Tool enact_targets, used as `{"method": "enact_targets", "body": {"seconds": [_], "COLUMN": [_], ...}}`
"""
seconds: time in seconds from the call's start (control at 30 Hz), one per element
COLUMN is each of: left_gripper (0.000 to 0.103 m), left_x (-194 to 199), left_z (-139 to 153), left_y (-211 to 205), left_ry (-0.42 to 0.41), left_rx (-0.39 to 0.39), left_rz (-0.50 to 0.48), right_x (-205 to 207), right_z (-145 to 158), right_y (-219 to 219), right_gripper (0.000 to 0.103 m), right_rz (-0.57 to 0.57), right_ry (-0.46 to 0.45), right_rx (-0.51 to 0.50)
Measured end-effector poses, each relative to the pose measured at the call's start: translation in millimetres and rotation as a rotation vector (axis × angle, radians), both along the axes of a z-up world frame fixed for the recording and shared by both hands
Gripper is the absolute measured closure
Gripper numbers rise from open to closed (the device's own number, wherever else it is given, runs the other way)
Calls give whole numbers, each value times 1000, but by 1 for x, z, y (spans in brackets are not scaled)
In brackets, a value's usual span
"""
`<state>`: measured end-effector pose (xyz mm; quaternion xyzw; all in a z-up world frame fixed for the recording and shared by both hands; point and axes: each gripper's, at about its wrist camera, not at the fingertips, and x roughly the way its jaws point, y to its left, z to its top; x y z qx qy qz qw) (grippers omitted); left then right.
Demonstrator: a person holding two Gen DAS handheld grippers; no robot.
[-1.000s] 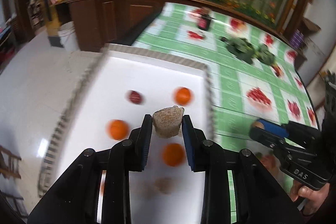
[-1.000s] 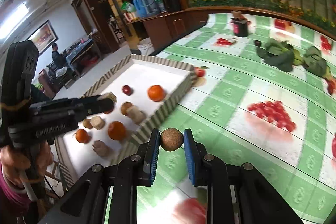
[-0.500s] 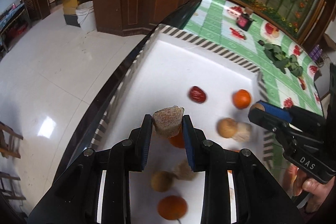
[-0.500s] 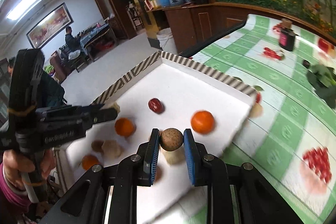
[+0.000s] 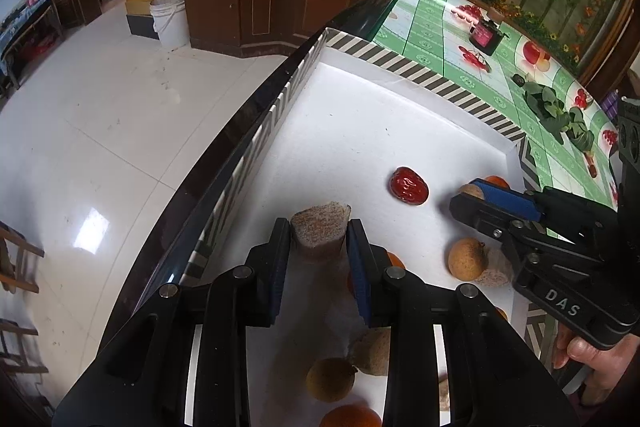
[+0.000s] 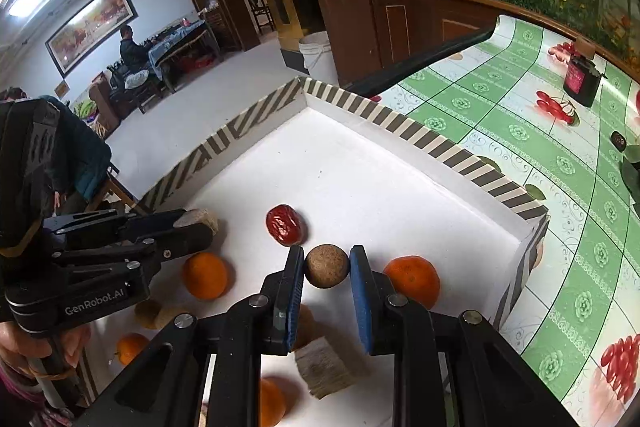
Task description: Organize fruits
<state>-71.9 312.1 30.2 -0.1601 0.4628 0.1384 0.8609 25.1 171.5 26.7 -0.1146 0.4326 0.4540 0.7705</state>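
Two fruits are being carried over the white tray (image 6: 360, 187): a tan chunk (image 5: 320, 229) clamped in the left tongs (image 5: 319, 251), a brown ball (image 6: 327, 265) in the right tongs (image 6: 326, 267). Lowering onto bare tray floor, then release, is called for.

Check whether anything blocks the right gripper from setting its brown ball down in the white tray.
The right gripper holds the brown ball over the tray. A red date and an orange lie close by; bare floor beyond the date looks free.
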Motion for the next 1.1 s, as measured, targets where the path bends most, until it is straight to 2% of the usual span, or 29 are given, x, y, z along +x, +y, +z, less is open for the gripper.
{"method": "enact_targets", "body": {"seconds": [0.27, 0.6, 0.67, 0.73, 0.93, 1.1], "left_gripper": [75, 72, 68, 43, 42, 42], "left_x": [3, 4, 2, -3, -23, -38], "left_z": [-1, 1, 3, 9, 32, 41], "left_y": [-1, -3, -4, -7, -26, -51], "left_ry": [6, 22, 18, -3, -94, -145], "left_rx": [16, 29, 41, 65, 134, 166], "left_rz": [8, 19, 28, 38, 26, 0], "right_x": [-5, -14, -16, -20, -42, -58], "right_z": [-4, 1, 8, 14, 26, 26], "right_y": [9, 4, -7, -18, -48, -76], "right_gripper": [81, 77, 77, 77, 77, 77], "right_rz": [14, 25, 3, -10, -45, -91], "right_ry": [-64, -62, -58, -35, -37, -56], "right_rx": [-51, -49, -16, 30, 104, 113]}}
